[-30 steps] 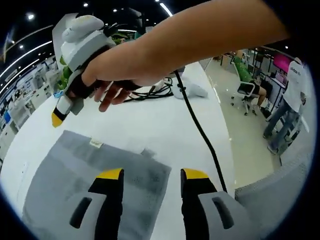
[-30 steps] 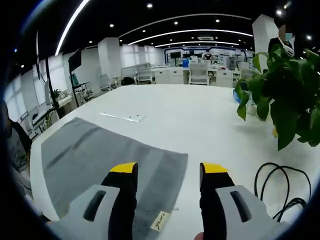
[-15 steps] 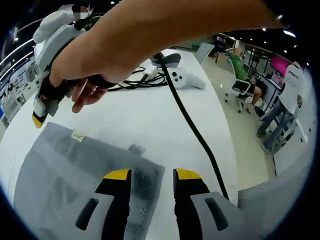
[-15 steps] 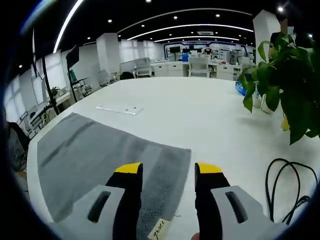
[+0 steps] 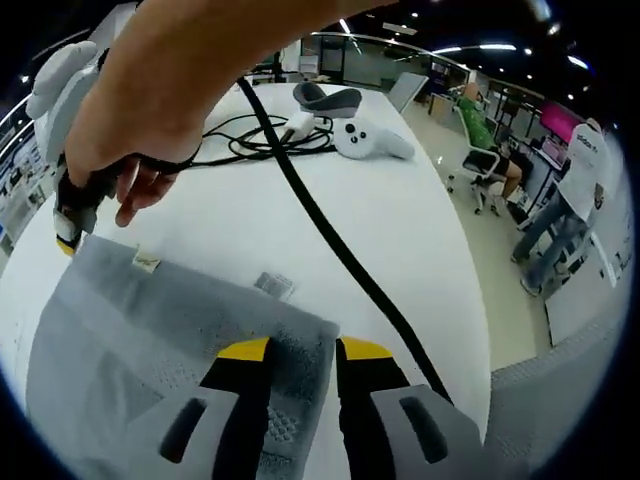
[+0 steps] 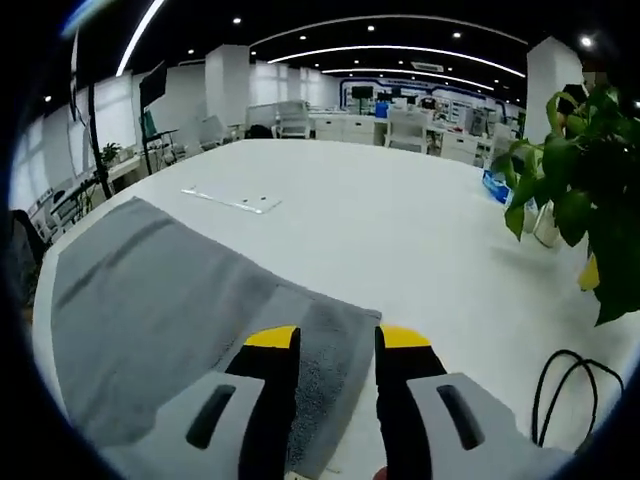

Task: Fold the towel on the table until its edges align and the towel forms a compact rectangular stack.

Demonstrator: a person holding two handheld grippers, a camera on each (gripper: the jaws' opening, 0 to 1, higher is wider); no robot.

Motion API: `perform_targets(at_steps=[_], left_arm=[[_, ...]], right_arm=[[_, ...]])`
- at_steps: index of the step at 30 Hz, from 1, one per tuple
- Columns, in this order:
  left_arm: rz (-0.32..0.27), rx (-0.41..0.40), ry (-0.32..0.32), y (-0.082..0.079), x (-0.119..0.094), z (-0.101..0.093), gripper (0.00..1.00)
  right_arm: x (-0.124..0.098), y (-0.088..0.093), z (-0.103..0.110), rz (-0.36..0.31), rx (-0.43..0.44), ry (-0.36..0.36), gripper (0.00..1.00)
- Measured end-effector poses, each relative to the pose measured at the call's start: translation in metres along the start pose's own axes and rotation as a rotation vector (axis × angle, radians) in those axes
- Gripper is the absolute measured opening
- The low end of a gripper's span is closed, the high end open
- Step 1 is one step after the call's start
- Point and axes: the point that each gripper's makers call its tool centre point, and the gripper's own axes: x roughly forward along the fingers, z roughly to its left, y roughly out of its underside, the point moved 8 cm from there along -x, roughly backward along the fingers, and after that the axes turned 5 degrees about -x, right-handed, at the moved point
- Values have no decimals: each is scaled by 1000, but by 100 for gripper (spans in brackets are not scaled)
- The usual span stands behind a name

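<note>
The grey towel (image 5: 170, 330) lies flat and spread on the white tabletop (image 5: 400, 220), w/ a small label (image 5: 146, 262) at the corner by the right gripper (image 5: 68, 228) and a second tag (image 5: 275, 285) along the same edge. In the left gripper view the left gripper (image 5: 297, 348) sits low at the towel's near corner, its yellow-tipped fingers (image 5: 240, 350) drawn close together w/ the towel edge running between them; it looks like a pinch on the cloth, though whether the pads actually bite the fabric is hard to tell from this angle. In the right gripper view the right gripper (image 6: 335, 336) is likewise nearly clenched over the towel (image 6: 150, 310) at the opposite corner of that short edge, a strip of cloth showing between its fingers (image 6: 272, 338). A black cable (image 5: 330, 240) trails across the tabletop from the person's hand (image 5: 140, 130) toward the left gripper, past a white controller (image 5: 370, 140); a potted plant (image 6: 585, 200) stands at the far side. Risks from here: if one grip is shallow, that corner may slip on lifting and the fold goes skew, edges misaligned. The cable could also drag over or snag the towel as both corners carry across.
</note>
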Motion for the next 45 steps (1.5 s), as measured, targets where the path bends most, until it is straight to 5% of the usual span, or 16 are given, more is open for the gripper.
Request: perform_targets(at_steps=[11,21,24,28,37,41,45], left_arm=[[-20,-6,10,2,-1,0,26],[-42,26,-6,3,0,3,21],[-42,2,-31,2,1,5,13],[-44,-187,-19,1,1,5,7],[-54,-228,25,-4,9,-8,6],[-85,-255,53,-18,13,-18,5],[-139,-199,78,-37,9,-23,5]], right_arm=[[29,7,-16,30,13,14,25],[31,7,-17,8,73,-5,18],[23,6,-7,12,53,-41,8],[16,8,-6,19,72,-54,4],[-4,20,-14,32,75,-55,1],[-16,26,-26,53,63,-21,1],[-29,27,-39,53,60,4,0]])
